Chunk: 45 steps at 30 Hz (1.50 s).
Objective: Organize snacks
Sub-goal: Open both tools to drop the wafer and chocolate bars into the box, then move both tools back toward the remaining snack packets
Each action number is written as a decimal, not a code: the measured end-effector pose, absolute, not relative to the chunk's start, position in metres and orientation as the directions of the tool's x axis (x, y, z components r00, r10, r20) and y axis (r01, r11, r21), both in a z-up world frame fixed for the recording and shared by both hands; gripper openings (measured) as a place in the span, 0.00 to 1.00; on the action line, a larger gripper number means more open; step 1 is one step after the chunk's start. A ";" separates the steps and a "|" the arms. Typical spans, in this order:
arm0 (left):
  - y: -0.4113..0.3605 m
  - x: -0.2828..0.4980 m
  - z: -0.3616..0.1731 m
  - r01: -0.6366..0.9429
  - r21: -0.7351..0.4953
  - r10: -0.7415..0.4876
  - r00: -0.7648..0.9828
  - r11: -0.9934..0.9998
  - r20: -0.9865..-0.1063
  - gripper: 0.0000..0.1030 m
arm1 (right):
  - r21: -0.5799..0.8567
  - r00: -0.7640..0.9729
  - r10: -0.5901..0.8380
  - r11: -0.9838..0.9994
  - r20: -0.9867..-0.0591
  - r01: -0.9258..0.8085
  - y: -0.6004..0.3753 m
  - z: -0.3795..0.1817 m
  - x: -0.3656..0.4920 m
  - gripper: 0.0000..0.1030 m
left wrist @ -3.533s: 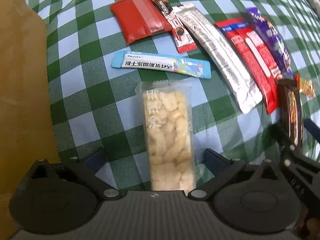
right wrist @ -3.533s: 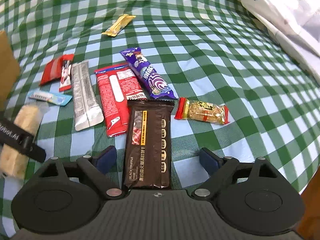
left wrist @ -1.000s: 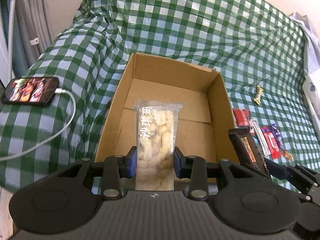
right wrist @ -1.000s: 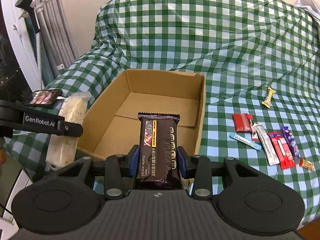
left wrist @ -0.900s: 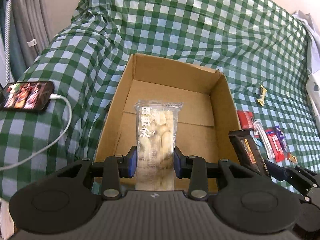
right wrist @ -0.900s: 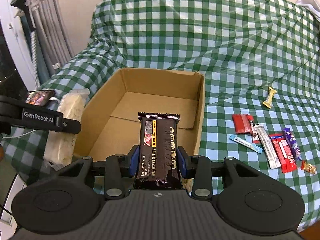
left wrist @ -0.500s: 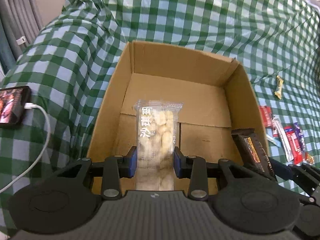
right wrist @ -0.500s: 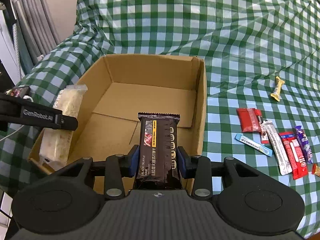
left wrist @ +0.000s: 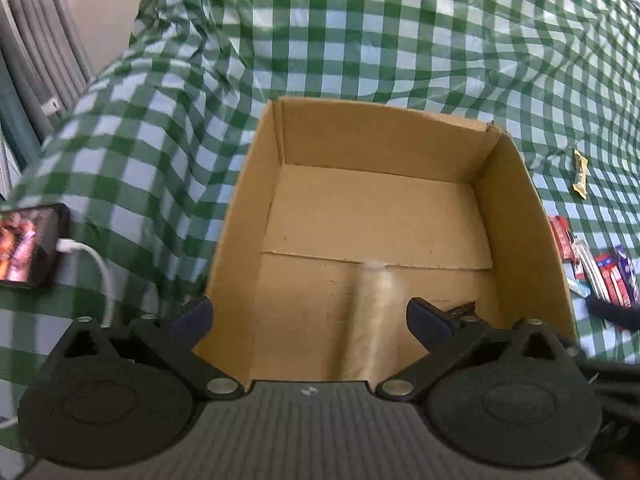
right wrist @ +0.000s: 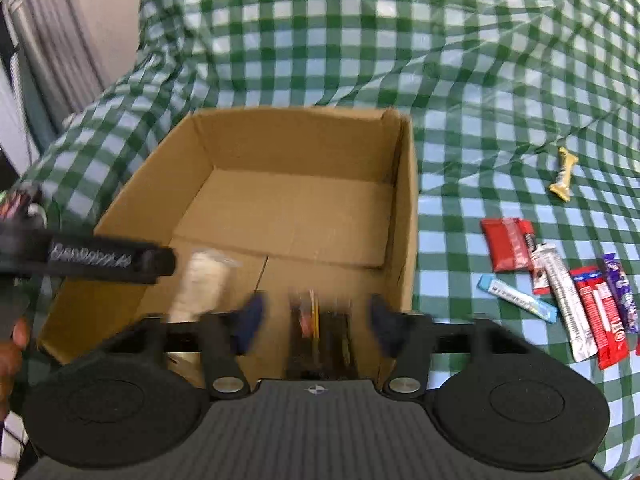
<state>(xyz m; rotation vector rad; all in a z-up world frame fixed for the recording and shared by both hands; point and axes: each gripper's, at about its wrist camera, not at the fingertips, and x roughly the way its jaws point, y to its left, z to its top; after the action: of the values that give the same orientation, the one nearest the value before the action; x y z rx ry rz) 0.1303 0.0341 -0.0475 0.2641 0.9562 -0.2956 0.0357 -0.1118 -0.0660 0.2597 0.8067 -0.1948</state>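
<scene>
Above the open cardboard box (left wrist: 516,216) on a green-checked cloth (left wrist: 360,32), two snacks are seen being let go at once. The fingers of the left gripper (left wrist: 310,314) have just been opened and now stand spread wide; the pale puffed-rice bar (left wrist: 374,312), clamped between them half a second earlier, is caught as a blur between the pads, touched by neither, low over the box floor. The fingers of the right gripper (right wrist: 316,320) have likewise just been parted, and the dark chocolate bar (right wrist: 320,332), gripped a moment before, is blurred between them with a gap on each side. Both bars are judged to be dropping into the box, so the first two snacks can be counted as nearly stowed.

Still left out on the cloth, to the right of the box, are a red pouch (right wrist: 506,244), a blue stick (right wrist: 516,300), a silver packet (right wrist: 568,304), a red packet (right wrist: 600,316), a purple bar (right wrist: 620,292) and, farther back, a yellow candy (right wrist: 564,176). A phone (left wrist: 28,244) on a white cable (left wrist: 100,268) lies well apart on the left.

Plenty of bare floor is left inside the box. The near wall sits close under both grippers, and the right wall stands between the box and the remaining snacks; it would have to be cleared on the way out.
</scene>
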 end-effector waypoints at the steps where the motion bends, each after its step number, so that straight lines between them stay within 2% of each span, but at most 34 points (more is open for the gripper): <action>1: 0.037 0.126 -0.044 0.365 0.097 -0.126 0.540 0.926 -0.832 1.00 | 0.155 0.685 -0.081 0.949 -0.724 0.276 -0.113 -0.061 0.034 0.87; 5: 0.054 0.094 -0.036 0.365 0.108 -0.118 0.545 0.925 -0.830 1.00 | 0.158 0.695 -0.074 0.951 -0.715 0.265 -0.102 -0.045 0.013 0.95; 13: 0.085 0.012 -0.022 0.358 0.067 -0.134 0.508 0.931 -0.851 1.00 | 0.212 0.641 -0.006 0.942 -0.767 0.261 -0.060 -0.042 -0.059 0.96; 22: 0.103 -0.049 0.016 0.331 0.104 -0.126 0.603 0.938 -0.788 1.00 | 0.183 0.724 -0.042 0.956 -0.688 0.230 -0.034 -0.006 -0.122 0.98; 30: 0.106 -0.091 0.026 0.346 0.116 -0.137 0.626 0.931 -0.768 1.00 | 0.186 0.769 -0.096 0.944 -0.632 0.271 -0.037 0.013 -0.167 0.99; 45: 0.112 -0.115 0.037 0.339 0.137 -0.131 0.659 0.931 -0.741 1.00 | 0.191 0.804 -0.100 0.947 -0.586 0.257 -0.027 0.026 -0.193 0.99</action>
<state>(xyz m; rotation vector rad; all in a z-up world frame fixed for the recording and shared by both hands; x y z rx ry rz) -0.1150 0.1120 0.0374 0.2742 0.8108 -0.2699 -0.1930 -0.0274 0.0259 0.2682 0.6084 -0.1935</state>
